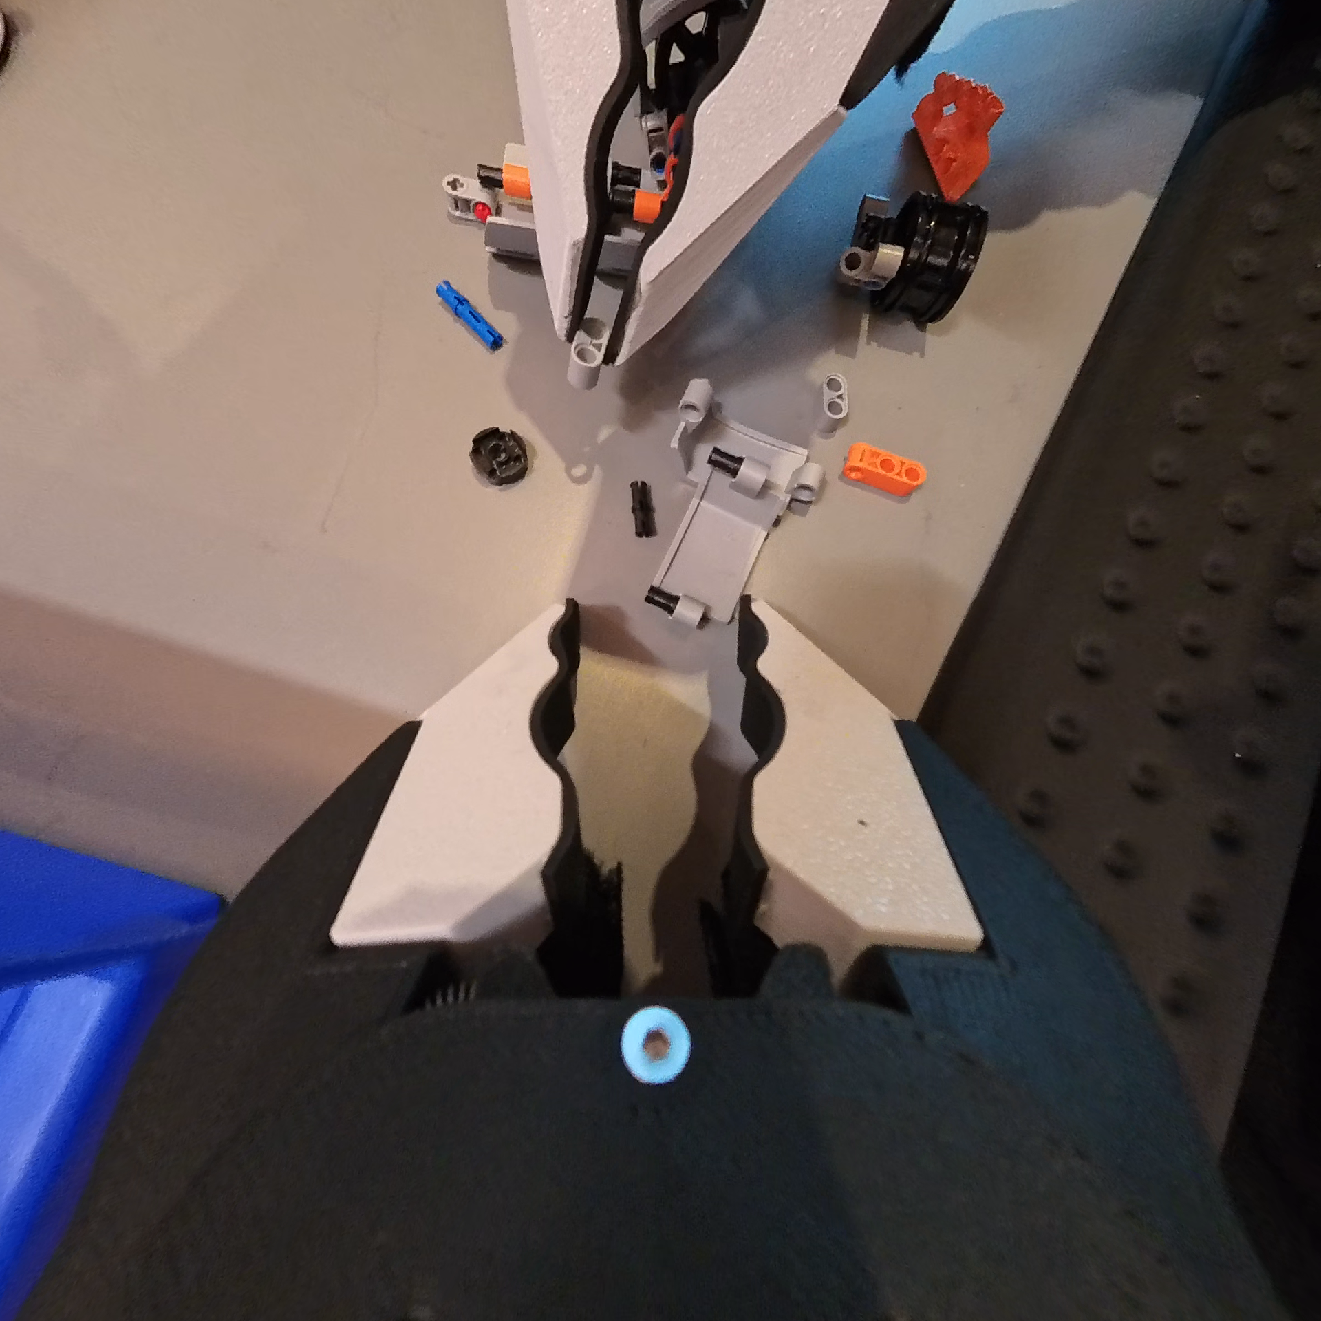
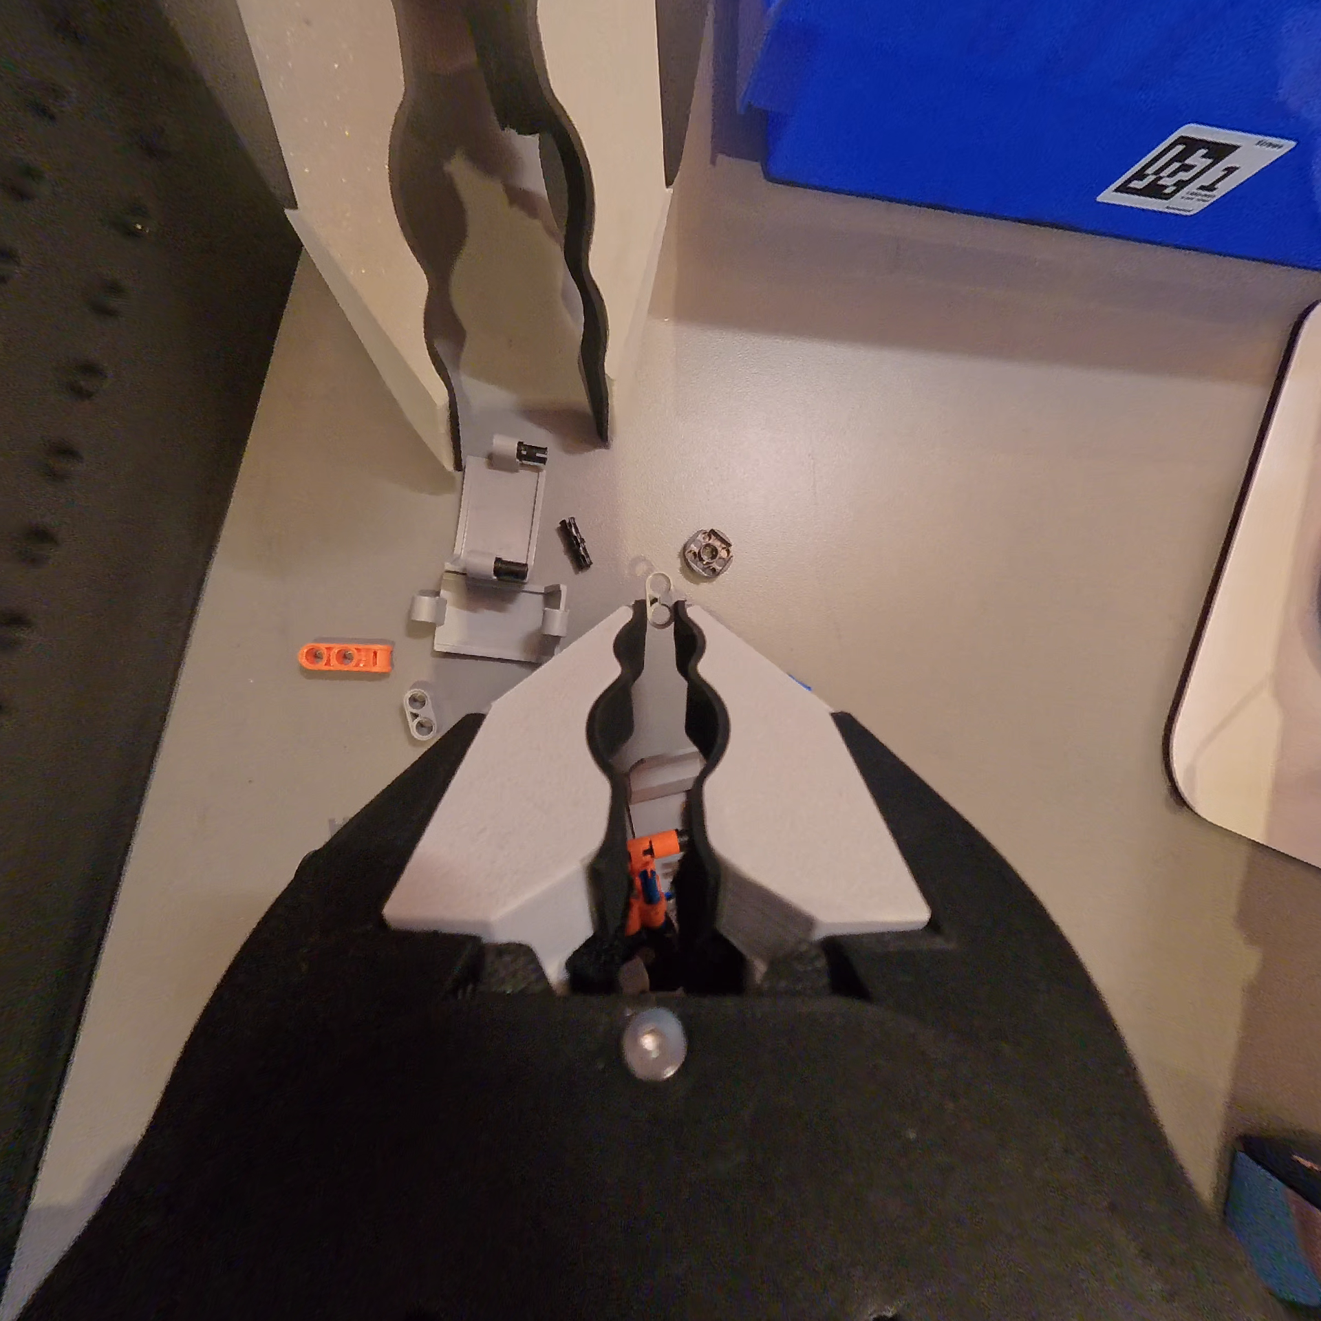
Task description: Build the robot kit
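Observation:
My left gripper (image 1: 659, 615) is open and empty, low over the beige table (image 1: 214, 429). Its fingertips flank the near end of a grey panel piece (image 1: 718, 532) with black pins that lies flat. My right gripper (image 1: 597, 336) comes in from the far side and is shut on a small grey two-hole connector (image 1: 587, 357), held just above the table. In the right wrist view the right gripper (image 2: 661, 607) pinches that connector (image 2: 656, 590) at its tips. The open left gripper (image 2: 529, 443) stands over the panel's (image 2: 500, 522) far end.
Loose parts lie around: a blue pin (image 1: 468, 314), black round piece (image 1: 500, 456), black pin (image 1: 642, 507), orange beam (image 1: 884, 463), black wheel (image 1: 922, 250), red piece (image 1: 958, 132), grey-orange assembly (image 1: 500, 207). A blue bin (image 2: 1001, 107) and a dark studded mat (image 1: 1179, 643) border the table. The gap from one gripper's tips to the other's is roughly 7 cm.

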A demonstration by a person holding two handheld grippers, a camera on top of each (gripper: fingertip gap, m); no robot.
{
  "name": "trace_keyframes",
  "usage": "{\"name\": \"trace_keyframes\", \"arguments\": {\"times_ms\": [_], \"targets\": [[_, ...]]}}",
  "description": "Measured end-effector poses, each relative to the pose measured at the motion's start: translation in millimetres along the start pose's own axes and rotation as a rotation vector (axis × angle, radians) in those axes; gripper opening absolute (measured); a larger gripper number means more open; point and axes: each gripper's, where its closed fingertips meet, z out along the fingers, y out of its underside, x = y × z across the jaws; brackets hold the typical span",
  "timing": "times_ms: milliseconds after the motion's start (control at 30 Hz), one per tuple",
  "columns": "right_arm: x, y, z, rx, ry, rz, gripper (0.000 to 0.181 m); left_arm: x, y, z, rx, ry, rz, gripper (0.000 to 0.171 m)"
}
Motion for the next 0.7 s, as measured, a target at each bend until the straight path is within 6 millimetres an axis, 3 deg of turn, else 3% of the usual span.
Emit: {"name": "trace_keyframes", "arguments": {"times_ms": [700], "targets": [[0.6, 0.2, 1.7, 0.001, 0.005, -0.007, 0.005, -13.4, -1.6, 2.8, -0.009, -0.085, 0.019, 0.025]]}}
